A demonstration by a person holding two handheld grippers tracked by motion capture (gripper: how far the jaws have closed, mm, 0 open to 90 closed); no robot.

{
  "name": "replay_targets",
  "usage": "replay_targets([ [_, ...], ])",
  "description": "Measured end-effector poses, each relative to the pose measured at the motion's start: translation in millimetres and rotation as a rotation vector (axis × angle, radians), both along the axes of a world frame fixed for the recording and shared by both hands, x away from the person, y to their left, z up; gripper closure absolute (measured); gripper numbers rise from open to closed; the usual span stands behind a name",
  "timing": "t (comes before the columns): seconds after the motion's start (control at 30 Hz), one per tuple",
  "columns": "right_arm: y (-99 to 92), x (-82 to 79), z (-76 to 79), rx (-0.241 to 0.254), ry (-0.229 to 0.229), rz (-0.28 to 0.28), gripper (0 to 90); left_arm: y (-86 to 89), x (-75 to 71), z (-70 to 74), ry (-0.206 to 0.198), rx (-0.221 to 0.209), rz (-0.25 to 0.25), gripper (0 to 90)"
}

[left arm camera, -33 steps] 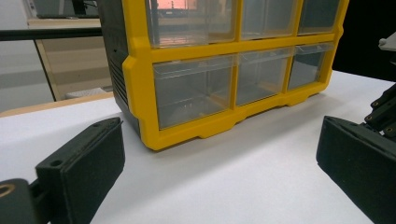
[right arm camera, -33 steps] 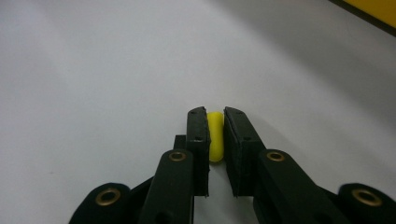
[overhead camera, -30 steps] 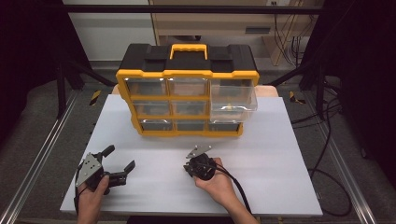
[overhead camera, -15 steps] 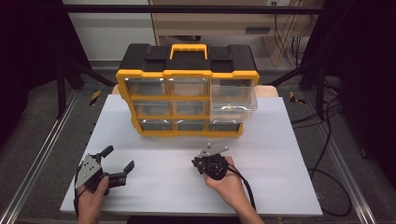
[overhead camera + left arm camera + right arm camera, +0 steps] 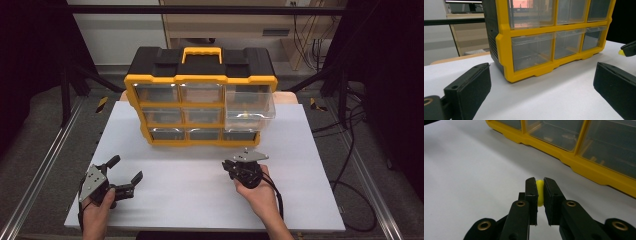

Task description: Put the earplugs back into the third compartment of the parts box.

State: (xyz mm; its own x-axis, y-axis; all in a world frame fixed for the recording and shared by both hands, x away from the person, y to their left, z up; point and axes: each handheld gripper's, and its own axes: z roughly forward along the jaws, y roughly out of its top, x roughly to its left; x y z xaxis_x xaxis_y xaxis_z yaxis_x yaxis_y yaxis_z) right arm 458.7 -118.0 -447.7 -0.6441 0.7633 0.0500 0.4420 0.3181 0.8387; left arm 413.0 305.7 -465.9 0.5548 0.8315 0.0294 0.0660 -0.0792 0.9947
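A white surface (image 5: 310,150) carries a yellow-and-black drawer cabinet (image 5: 200,100) at its far side, with the top right drawer (image 5: 249,104) pulled out. In front of the cabinet's right end, the right hand-held gripper (image 5: 540,192) is clamped on a small yellow piece (image 5: 539,192), held above the surface. At the near left, the left hand-held gripper (image 5: 122,172) sits with its jaws spread wide and nothing between them.
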Motion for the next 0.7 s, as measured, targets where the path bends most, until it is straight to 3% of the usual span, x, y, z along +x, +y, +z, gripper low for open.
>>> replay_targets([
  [0.7, -42.3, -6.3, 3.9, 0.044, -0.015, -0.097, 82.1, 1.7, -0.2, -1.0, 0.006, -0.006, 0.003, 1.0],
])
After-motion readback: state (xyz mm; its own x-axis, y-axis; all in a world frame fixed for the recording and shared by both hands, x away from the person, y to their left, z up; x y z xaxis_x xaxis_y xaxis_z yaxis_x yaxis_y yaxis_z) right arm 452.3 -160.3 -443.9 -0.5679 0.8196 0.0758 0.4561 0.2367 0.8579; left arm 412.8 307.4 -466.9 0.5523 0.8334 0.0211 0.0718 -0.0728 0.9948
